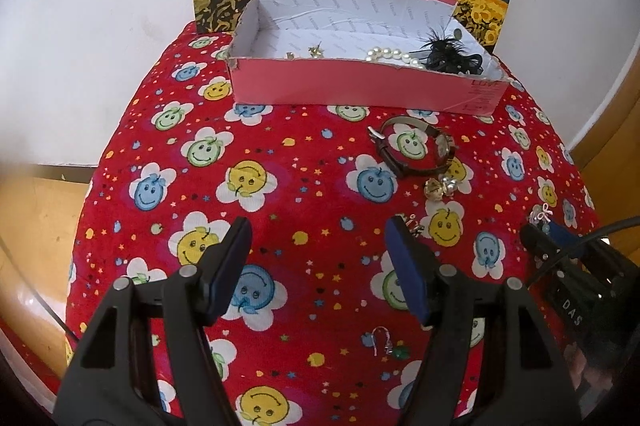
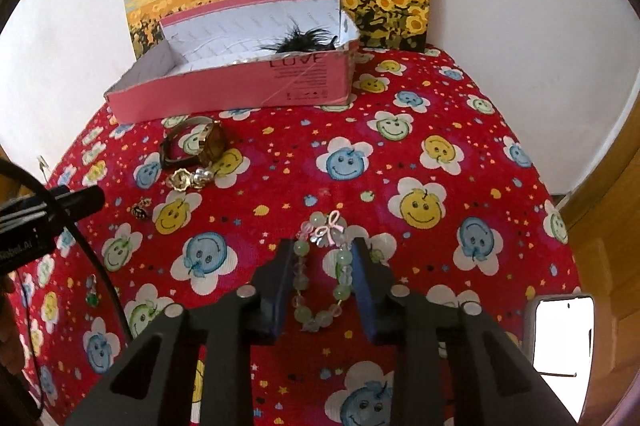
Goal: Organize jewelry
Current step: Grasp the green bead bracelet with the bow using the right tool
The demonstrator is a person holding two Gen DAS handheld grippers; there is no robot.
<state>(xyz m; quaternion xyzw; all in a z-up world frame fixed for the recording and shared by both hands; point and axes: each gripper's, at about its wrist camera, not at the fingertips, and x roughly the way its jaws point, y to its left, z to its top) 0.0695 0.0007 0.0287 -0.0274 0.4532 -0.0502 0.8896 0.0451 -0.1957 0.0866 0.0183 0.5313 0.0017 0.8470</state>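
Your right gripper (image 2: 322, 268) clenches green bead bracelet (image 2: 320, 282) on red smiley cloth (image 2: 280, 186); bracelet loop's long axis runs along fingers, pink bow end pointing toward pink box (image 2: 240, 86). Your left gripper (image 1: 320, 254) released, hovering above cloth, nothing between fingers.

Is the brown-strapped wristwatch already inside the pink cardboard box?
No, the brown-strapped wristwatch lies on the red smiley-flower cloth in front of the pink cardboard box.

Two wrist views, shared pink box (image 1: 360, 86)
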